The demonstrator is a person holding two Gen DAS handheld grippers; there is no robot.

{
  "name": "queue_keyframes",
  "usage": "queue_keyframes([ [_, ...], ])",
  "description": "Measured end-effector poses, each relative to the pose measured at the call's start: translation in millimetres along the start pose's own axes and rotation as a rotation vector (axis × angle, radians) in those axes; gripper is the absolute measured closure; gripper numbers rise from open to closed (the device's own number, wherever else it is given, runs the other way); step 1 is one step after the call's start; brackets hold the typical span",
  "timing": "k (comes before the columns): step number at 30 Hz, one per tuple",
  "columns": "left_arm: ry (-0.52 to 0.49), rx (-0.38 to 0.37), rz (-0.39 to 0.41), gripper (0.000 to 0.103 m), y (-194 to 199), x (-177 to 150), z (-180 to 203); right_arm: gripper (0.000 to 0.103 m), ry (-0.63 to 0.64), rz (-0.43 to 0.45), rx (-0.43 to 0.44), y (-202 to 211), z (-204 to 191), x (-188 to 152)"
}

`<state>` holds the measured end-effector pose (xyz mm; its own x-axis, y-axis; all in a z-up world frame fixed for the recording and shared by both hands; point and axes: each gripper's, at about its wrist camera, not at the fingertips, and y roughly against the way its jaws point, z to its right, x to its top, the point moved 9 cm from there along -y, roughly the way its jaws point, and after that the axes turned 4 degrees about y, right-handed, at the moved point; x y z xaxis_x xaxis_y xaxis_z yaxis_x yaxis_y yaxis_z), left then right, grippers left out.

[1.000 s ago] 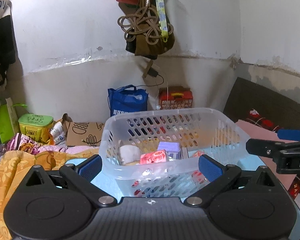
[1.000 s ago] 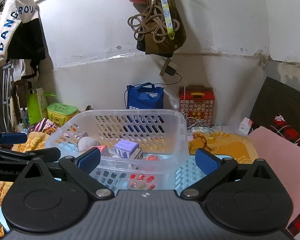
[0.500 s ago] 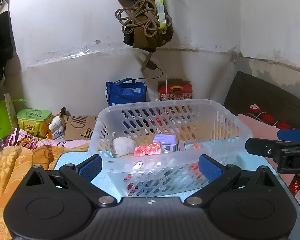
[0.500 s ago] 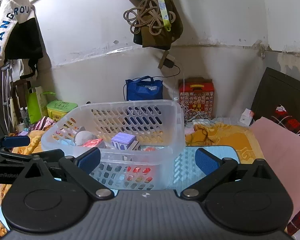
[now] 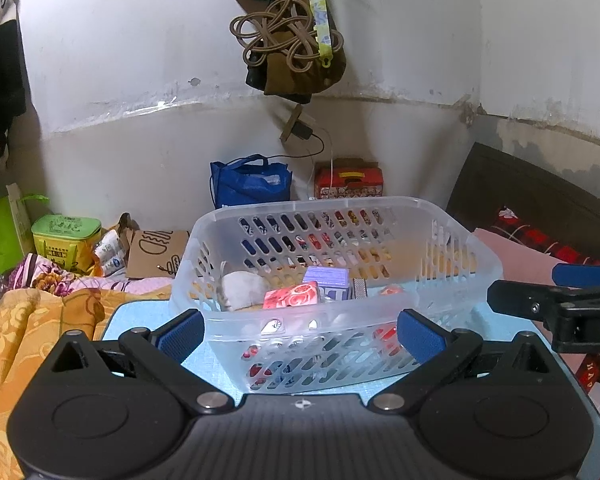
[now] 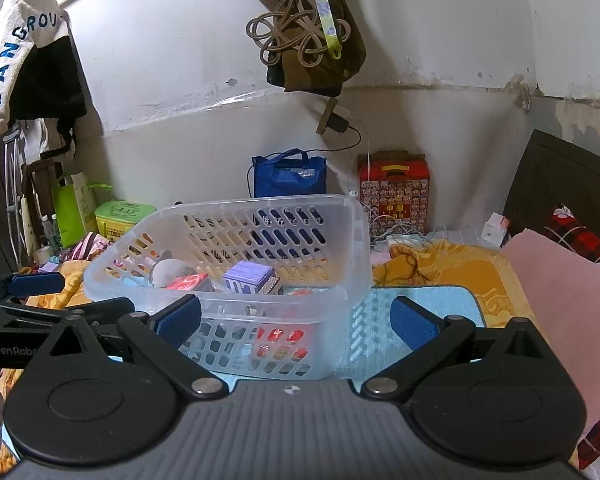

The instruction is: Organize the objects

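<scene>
A clear plastic basket (image 5: 452, 240) (image 6: 352, 236) stands on a light blue mat (image 5: 140, 312) (image 6: 428, 304). It holds a purple box (image 5: 326, 278) (image 6: 250, 276), a red rose-print packet (image 5: 292, 295) (image 6: 188, 281), a grey-white lump (image 5: 240, 290) (image 6: 170, 270) and other small red items. My left gripper (image 5: 300, 334) is open and empty just in front of the basket. My right gripper (image 6: 296, 320) is open and empty in front of the basket's right corner. Each gripper shows at the edge of the other's view.
Orange patterned bedding (image 5: 28, 328) (image 6: 440, 264) surrounds the mat. A pink sheet (image 6: 564, 292) lies to the right. A blue bag (image 5: 252, 180), a red box (image 5: 348, 180) and a green box (image 5: 66, 236) stand by the wall. Clothes and cords hang above (image 5: 292, 40).
Both grippers have drawn back and risen a little, so the basket looks farther away and lower in both views. Both stay open and empty.
</scene>
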<state>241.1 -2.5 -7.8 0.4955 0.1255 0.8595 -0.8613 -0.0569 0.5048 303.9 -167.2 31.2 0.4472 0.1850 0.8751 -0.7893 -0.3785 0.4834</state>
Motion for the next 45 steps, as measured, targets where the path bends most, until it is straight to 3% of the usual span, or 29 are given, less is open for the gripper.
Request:
queue_keyframes([
  [45, 0.016, -0.011, -0.005, 0.000, -8.4, -6.6, 0.4, 0.000, 0.006, -0.017, 0.000, -6.9, -1.7, -8.6],
])
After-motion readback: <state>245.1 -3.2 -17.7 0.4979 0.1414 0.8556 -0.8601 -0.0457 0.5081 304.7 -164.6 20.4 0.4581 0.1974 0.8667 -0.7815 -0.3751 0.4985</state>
